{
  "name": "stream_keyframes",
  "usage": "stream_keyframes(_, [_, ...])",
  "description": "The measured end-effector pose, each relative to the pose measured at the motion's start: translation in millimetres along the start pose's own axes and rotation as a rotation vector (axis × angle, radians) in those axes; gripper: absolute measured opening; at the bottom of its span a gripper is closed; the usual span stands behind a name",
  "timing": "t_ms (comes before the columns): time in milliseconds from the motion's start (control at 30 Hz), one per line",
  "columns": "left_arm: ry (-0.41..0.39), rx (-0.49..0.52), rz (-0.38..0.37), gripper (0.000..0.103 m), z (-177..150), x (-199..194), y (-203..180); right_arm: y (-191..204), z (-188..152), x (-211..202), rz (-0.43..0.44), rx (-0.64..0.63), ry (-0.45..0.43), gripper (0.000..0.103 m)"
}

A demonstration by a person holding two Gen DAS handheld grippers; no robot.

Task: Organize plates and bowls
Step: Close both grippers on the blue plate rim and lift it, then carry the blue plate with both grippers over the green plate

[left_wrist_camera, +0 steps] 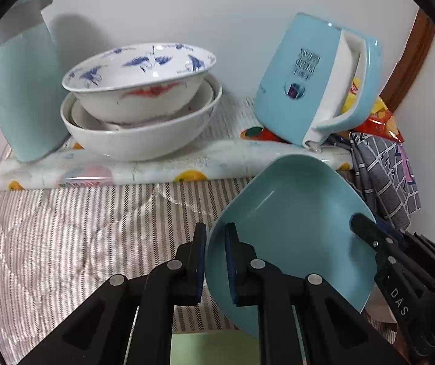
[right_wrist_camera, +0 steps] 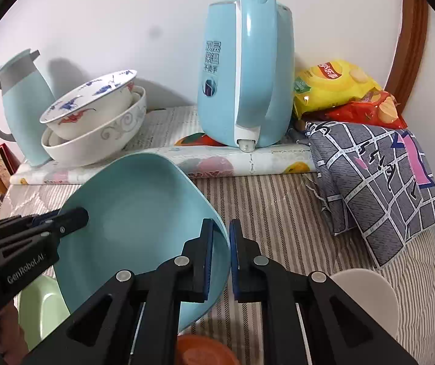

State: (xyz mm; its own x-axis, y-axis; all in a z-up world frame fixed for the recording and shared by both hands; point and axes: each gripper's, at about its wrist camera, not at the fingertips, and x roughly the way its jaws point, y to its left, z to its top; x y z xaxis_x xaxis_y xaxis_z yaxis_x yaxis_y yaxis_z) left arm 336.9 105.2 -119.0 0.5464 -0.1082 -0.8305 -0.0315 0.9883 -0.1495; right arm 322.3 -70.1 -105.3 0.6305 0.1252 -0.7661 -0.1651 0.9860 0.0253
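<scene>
Setting: striped cloth covers the table (left_wrist_camera: 65, 228), which stands against a plain white wall, with a fruit-print mat along the back.
Back row: a stack of white bowls (left_wrist_camera: 139, 106) sits on the mat, the blue-patterned one tilted on top; the task's likely gathering spot, as a judgement.
Bystanders: a pale blue jug (left_wrist_camera: 19, 85) just left of the stack, a blue kettle (right_wrist_camera: 244, 73) to its right, snack bags (right_wrist_camera: 339, 88) and a folded grey cloth (right_wrist_camera: 375, 176) beyond.
Task's thing: the teal dish (right_wrist_camera: 138, 213) is off the table, tipped steeply, rims pinched on two opposite sides.
Left tool: the left tool (left_wrist_camera: 215, 261) is clamped nearly closed on the dish's left rim, one pad inside, one outside.
Right tool: the right tool (right_wrist_camera: 222, 261) is likewise closed tight on the opposite rim.
Why two grips: a wide, shallow, smooth dish would swing from one pinch; opposite grips keep it steady.
Pose: both tools slant downward and forward, converging on the dish.
Near edge: a green dish (right_wrist_camera: 42, 304), an orange one (right_wrist_camera: 205, 349) and a cream plate (right_wrist_camera: 369, 298) lie below, not yet sorted.
</scene>
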Motion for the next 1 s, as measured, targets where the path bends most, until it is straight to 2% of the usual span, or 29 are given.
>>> stream_keyframes(433, [-0.047,0.02,-0.002,0.012,-10,-54,-14,-1,-13,-56,0.006,0.023,-0.048,0.009])
stream_keyframes(1000, [-0.077,-0.038,0.036,0.012,-67,-116,-16,6,-53,-117,0.059,0.0,-0.077,0.01])
